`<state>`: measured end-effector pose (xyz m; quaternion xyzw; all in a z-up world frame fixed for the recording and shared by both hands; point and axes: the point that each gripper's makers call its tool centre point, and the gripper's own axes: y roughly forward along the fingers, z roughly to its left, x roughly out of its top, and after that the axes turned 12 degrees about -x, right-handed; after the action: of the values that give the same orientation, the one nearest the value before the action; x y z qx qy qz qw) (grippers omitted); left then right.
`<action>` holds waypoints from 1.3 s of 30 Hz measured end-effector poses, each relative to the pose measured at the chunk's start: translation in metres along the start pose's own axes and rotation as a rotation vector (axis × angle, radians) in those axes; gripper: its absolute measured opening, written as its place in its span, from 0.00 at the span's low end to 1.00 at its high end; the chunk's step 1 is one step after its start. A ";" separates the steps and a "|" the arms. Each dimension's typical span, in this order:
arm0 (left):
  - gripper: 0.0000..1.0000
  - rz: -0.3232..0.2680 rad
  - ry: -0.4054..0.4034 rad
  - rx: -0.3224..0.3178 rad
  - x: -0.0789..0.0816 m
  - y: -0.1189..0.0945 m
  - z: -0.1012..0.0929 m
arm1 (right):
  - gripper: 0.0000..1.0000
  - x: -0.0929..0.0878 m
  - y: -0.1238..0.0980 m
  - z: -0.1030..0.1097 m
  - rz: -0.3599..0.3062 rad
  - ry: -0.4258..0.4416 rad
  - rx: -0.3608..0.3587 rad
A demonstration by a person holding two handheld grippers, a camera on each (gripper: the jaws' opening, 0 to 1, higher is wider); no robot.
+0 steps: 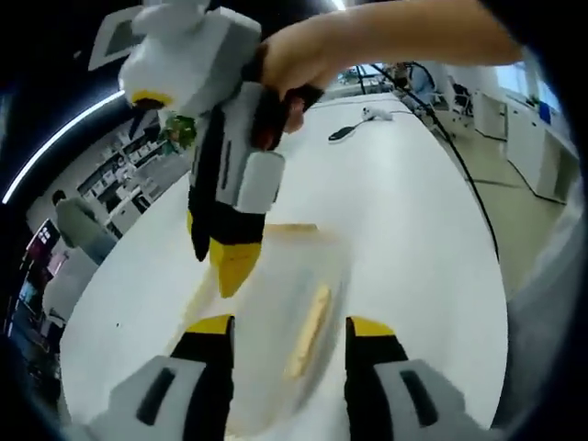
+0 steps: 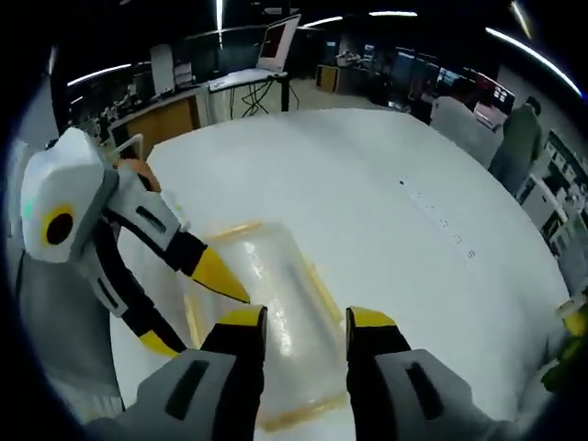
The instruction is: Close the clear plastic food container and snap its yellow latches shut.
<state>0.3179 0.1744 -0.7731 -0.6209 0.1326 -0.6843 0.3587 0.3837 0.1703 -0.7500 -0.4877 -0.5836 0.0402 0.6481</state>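
The clear plastic container (image 2: 276,303) lies on the white table (image 2: 386,202) with its lid on top and yellow latches (image 2: 322,289) along its edges. In the left gripper view the container (image 1: 276,303) is blurred, with one yellow latch (image 1: 308,331) between my jaws. My right gripper (image 2: 303,319) is open just above the lid. My left gripper (image 1: 289,326) is open over the container from the other side. In the right gripper view, the left gripper (image 2: 207,323) reaches in with one yellow tip on the lid's left edge. A hand holds the right gripper (image 1: 220,266), which points down at the container.
The table (image 1: 413,230) stretches far beyond the container. A small dark object (image 1: 342,133) and a cable (image 1: 441,129) lie at its far end. A person (image 2: 519,138) stands past the table's right side. A desk with a monitor (image 2: 276,41) stands behind.
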 end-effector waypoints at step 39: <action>0.99 -0.232 -0.430 0.256 -0.105 -0.055 0.029 | 1.00 -0.096 -0.037 0.028 -0.336 0.425 -0.121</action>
<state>0.3246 0.2893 -0.8120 -0.7126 -0.1063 -0.5844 0.3734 0.3124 0.1081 -0.7980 -0.4194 -0.5087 -0.2056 0.7232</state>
